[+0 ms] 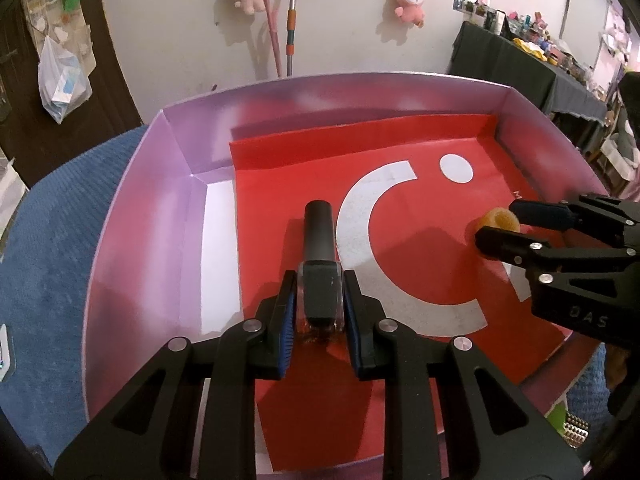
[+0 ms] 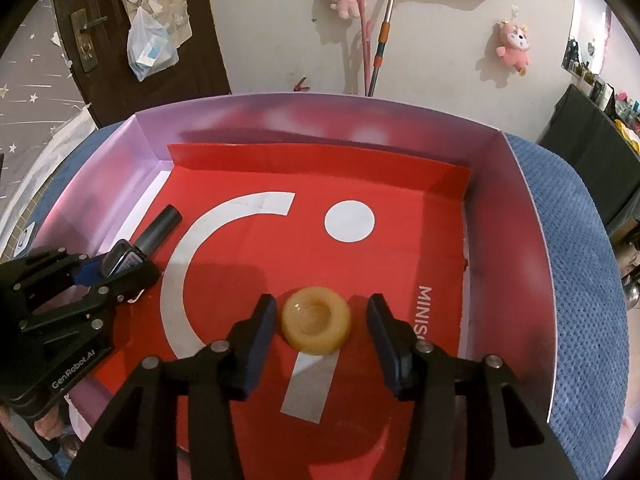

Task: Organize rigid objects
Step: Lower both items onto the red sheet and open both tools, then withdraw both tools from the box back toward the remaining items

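While both objects lie inside the box [image 1: 132,216], we judge the step in hand to be setting them down on its red liner [image 2: 400,264]. Our left gripper [image 1: 320,300] has its jaws pinched on the glass end of the bottle [image 1: 319,240], whose dark cap points toward the top of the frame, low centre in the left view. Our right gripper [image 2: 322,316] has its jaws spread, one on each side of the amber ring [image 2: 316,320], neither clearly touching it; the ring sits on the liner at lower centre of the right view.

Next we would likely need to loosen the left jaws and lift both grippers straight out without nudging either piece.

The right view shows the ring's hollow and the gaps beside it; the left view shows only its edge at centre right, behind the right fingers. The left view shows the squeeze on the bottle head-on.
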A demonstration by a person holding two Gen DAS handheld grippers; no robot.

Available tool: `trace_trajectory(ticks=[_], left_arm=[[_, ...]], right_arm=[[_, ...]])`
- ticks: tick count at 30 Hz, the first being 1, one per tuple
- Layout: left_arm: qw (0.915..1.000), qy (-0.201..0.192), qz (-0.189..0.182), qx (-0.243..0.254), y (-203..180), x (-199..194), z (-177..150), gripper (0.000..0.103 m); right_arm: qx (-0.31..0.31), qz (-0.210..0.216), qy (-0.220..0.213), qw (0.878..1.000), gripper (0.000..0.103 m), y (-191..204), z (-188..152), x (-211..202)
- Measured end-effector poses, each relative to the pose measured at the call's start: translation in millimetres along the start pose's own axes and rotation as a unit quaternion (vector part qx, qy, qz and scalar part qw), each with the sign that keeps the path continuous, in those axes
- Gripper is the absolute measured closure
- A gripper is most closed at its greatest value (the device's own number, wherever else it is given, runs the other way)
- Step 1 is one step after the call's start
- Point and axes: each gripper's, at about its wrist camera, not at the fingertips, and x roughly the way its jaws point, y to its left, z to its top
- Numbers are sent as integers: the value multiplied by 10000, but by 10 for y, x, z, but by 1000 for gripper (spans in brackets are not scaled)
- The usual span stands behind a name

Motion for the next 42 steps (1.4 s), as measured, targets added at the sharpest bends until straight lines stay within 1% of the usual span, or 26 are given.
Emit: trace_trajectory(ticks=[4,6,7,8,9,10,13,15,18,20,22,24,26,27,29,30,31,34,35,36,37,42], left_arm=[[10000,-72,38,20,-31,-73,-7,80],[9999,-125,3,14,-27,-125,-26,75],[9999,-150,-12,12,-27,-144,-21,64],[9998,-217,-16,14,-32,-191,-27,41],[9995,-325,6,13,-29,-242,-38,31],[9991,-426,60,20,-29,-283,-33,24],[9976,-625,260,143,-65,-415,-47,25],[9969,-685,312,207,-96,-480,-60,25],[9961,-745,409,257,-118,-556,-87,25],[9959,-772,413,234,-105,-583,-101,24],[9961,-775,375,172,-73,-608,-124,24],[9965,-775,308,83,-48,-649,-145,24],[9966,-779,259,18,-29,-683,-156,24],[9966,-790,248,-14,-17,-702,-164,23],[9961,-833,280,-68,2,-742,-189,15],[9957,-874,288,-92,13,-773,-210,12],[9955,-906,275,-106,19,-798,-222,10],[9947,-993,247,-135,22,-879,-271,9],[9944,-1019,259,-143,24,-899,-282,8],[9939,-1055,282,-158,23,-927,-303,6],[9936,-1080,286,-172,25,-946,-317,1],[9928,-1153,192,-271,54,-1033,-408,0]], right_arm=[[11,21,-24,10000,52,3,-6,-26],[5,12,-54,10000,47,4,-10,-51],[1,10,-70,10000,46,9,-15,-67],[-2,14,-81,10000,44,14,-22,-85],[-6,19,-88,10000,43,19,-26,-100],[-9,24,-105,9999,43,22,-29,-121],[0,45,-173,9998,42,33,-46,-192],[-1,77,-234,9997,38,46,-60,-253],[-26,104,-320,9994,35,75,-91,-342],[-41,116,-397,9991,33,90,-118,-412],[-26,200,-492,9986,29,94,-152,-492],[-12,253,-595,9979,22,96,-192,-579],[-31,268,-685,9973,21,102,-231,-650],[-38,291,-730,9969,19,107,-254,-693],[-35,352,-802,9961,15,112,-295,-755],[-27,374,-845,9957,11,107,-315,-793],[-15,398,-912,9950,9,108,-340,-840],[11,476,-1076,9930,3,113,-401,-949],[11,495,-1124,9924,1,123,-419,-980],[7,502,-1165,9919,0,134,-434,-1002],[0,500,-1207,9914,0,140,-453,-1031],[-96,445,-1388,9893,0,191,-538,-1156]])
